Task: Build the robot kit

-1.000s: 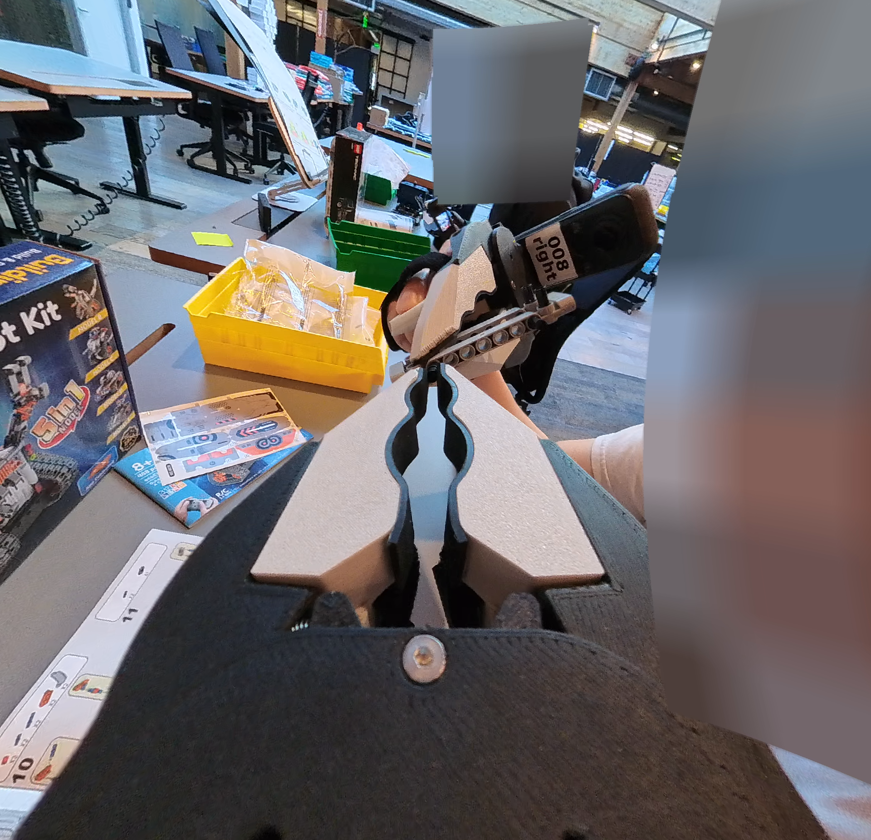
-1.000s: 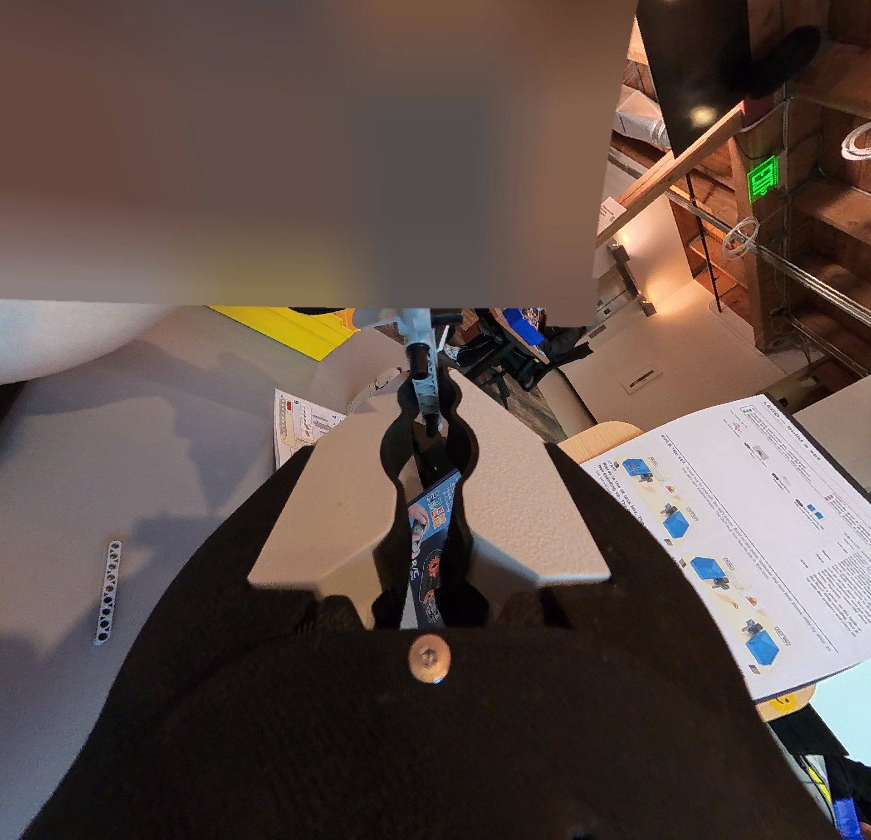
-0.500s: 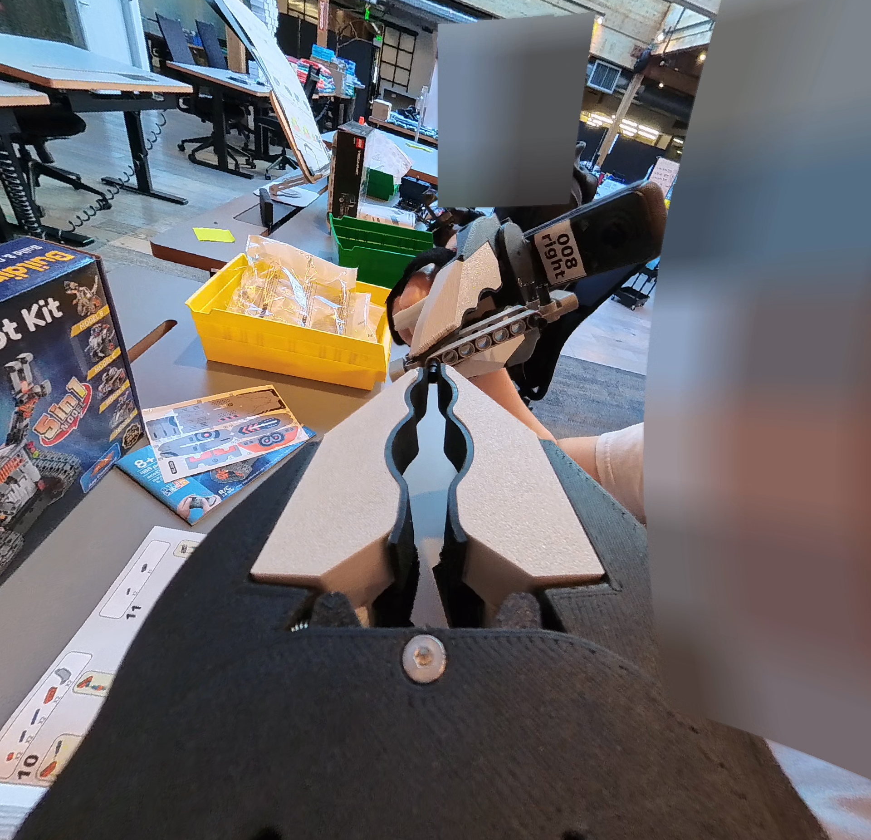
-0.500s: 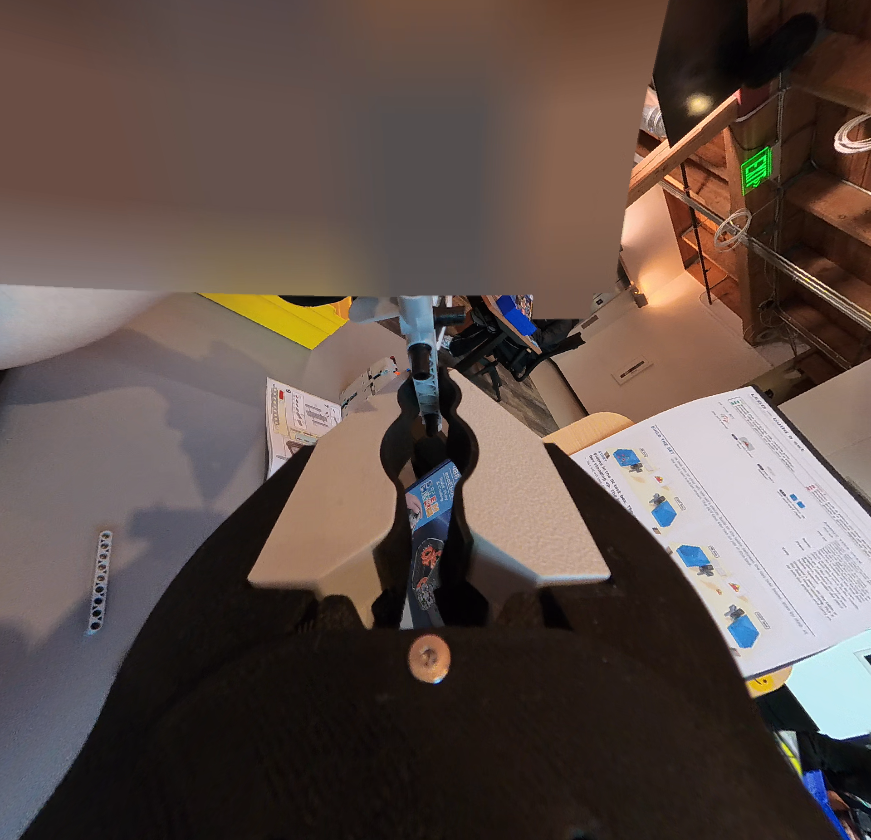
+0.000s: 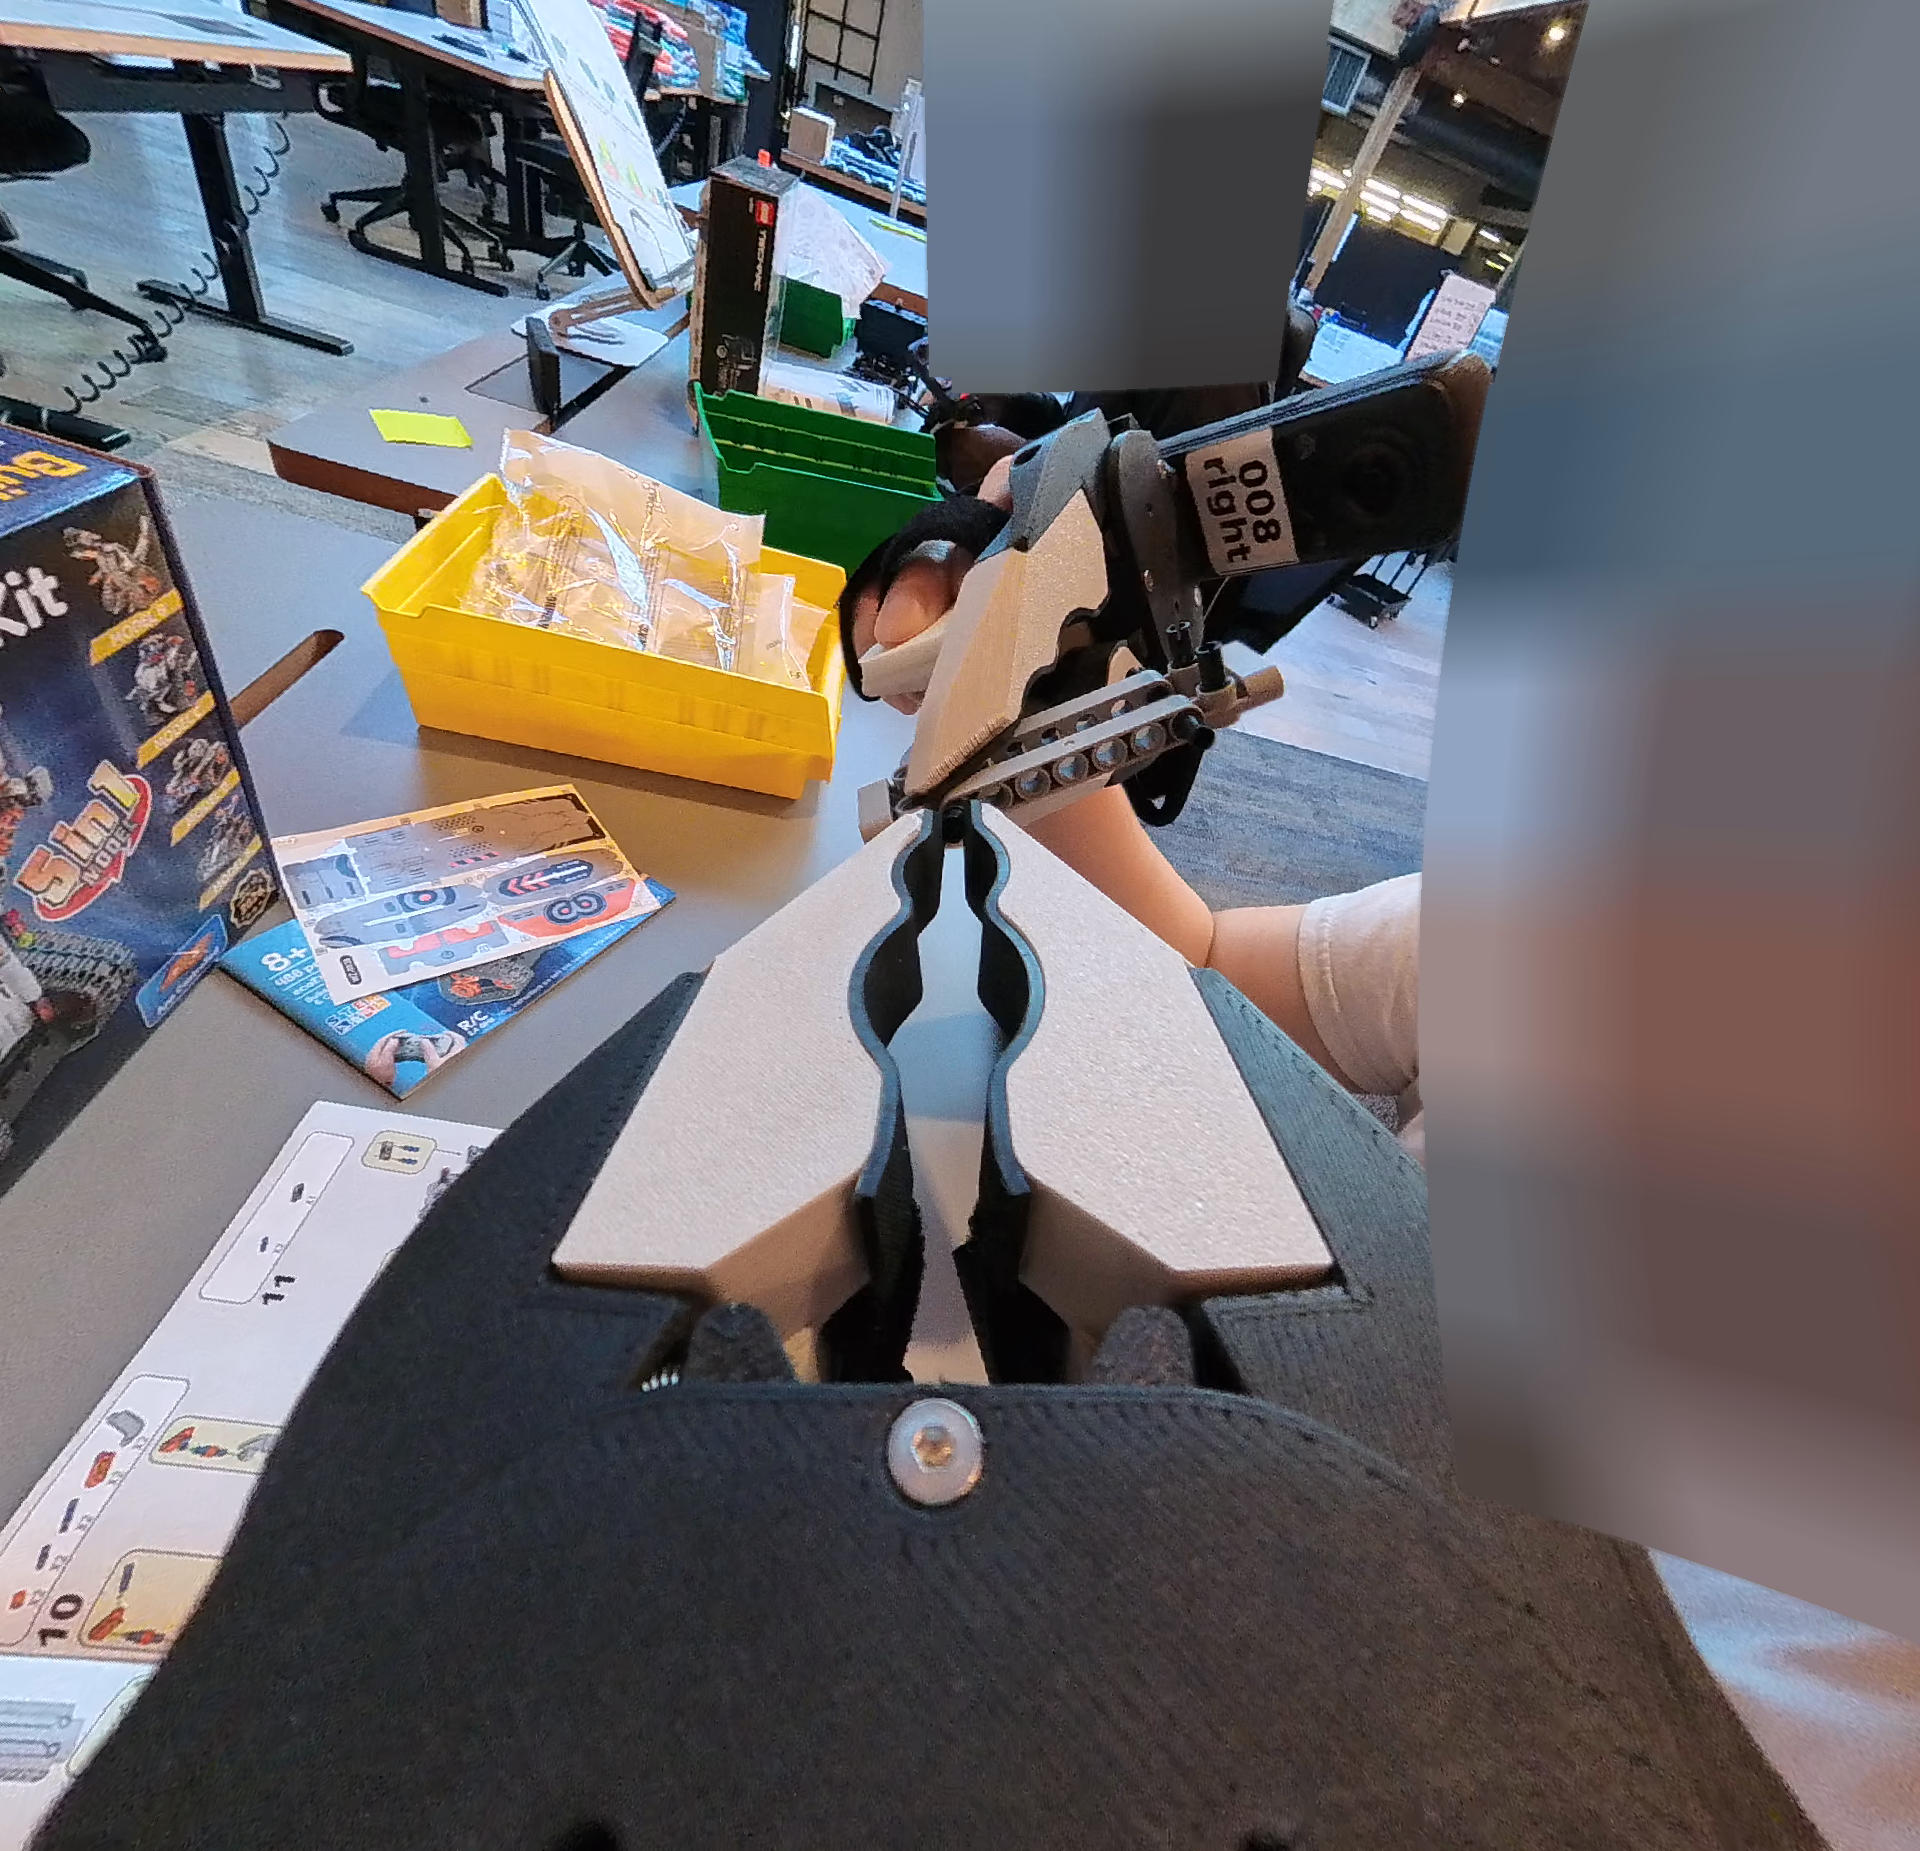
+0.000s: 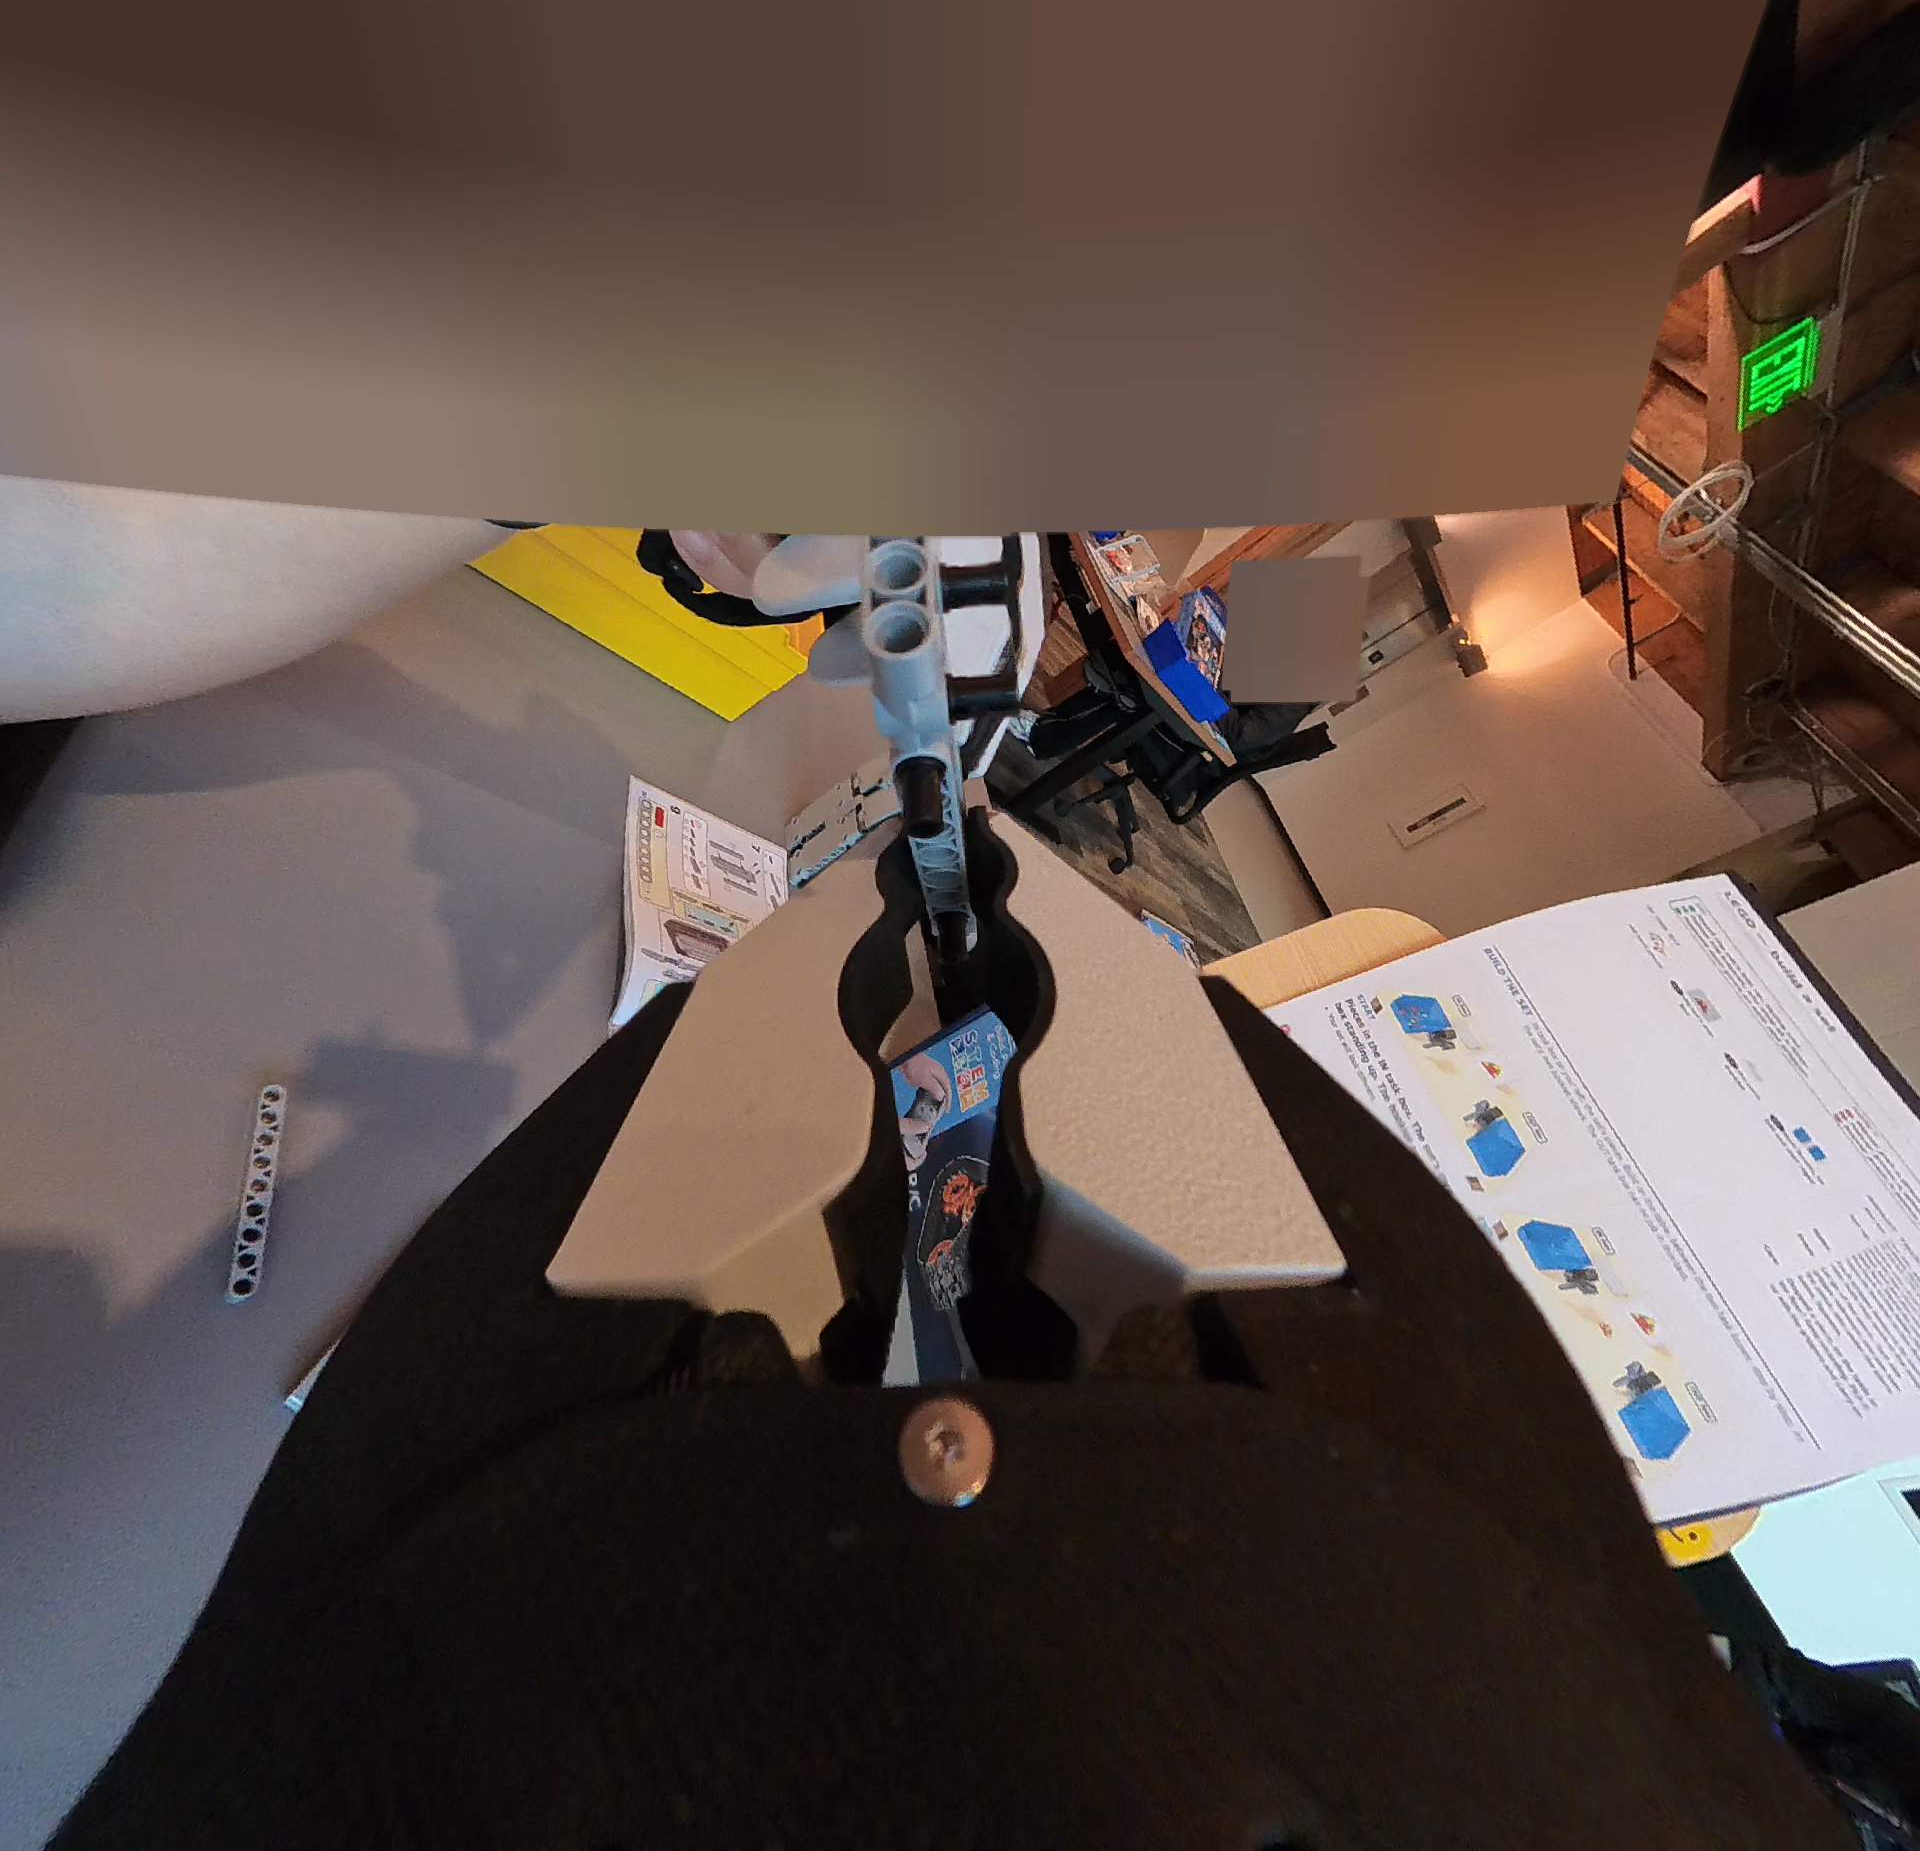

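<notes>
My right gripper (image 6: 940, 866) is shut on a grey holed beam assembly (image 6: 902, 648) with black pins sticking out of its side. The assembly points forward, held above the grey table (image 6: 312, 918). In the left wrist view the right gripper (image 5: 935, 773) grips the same beam assembly (image 5: 1081, 752) at a slant. My left gripper (image 5: 951, 830) is shut on a small black pin (image 5: 951, 816). Its tips press against the underside of the beam near its left end. A hand in a black strap shows behind the beam.
A yellow bin (image 5: 613, 689) of plastic bags and a green bin (image 5: 821, 461) stand behind. A kit box (image 5: 94, 762), sticker sheet (image 5: 457, 866) and instruction sheet (image 5: 208, 1334) lie at left. A loose grey beam (image 6: 255, 1193) lies on the table. An instruction board (image 6: 1662, 1178) stands at right. Both grippers' tips are close together, under 4 cm apart.
The right gripper has turned the beam assembly a little, so its pinned end now shows. The left gripper's tips have stayed against the beam.
</notes>
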A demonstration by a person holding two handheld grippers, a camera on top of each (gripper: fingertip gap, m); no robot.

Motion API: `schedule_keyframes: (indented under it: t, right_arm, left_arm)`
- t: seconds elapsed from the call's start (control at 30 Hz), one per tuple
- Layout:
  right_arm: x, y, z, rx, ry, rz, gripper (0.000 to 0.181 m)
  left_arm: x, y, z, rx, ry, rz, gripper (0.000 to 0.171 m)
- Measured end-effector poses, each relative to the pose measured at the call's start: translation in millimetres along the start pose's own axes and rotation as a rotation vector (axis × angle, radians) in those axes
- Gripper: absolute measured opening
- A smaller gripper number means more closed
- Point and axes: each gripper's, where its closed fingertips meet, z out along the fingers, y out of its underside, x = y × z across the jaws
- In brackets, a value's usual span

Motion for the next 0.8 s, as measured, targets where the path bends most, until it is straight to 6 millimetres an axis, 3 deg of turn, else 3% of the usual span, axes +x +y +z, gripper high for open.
schedule_keyframes:
  t: [0.5,0.8]
  right_arm:
    - [10.0,-0.4,-1.8,0.025,0.037,0.067,0.007]
    - [13.6,4.0,1.1,-0.026,0.089,0.022,0.006]
  left_arm:
    - [-2.9,-6.3,0.6,0.035,-0.014,0.006,0.002]
    - [-8.7,-6.2,0.3,0.035,-0.054,0.002,0.002]
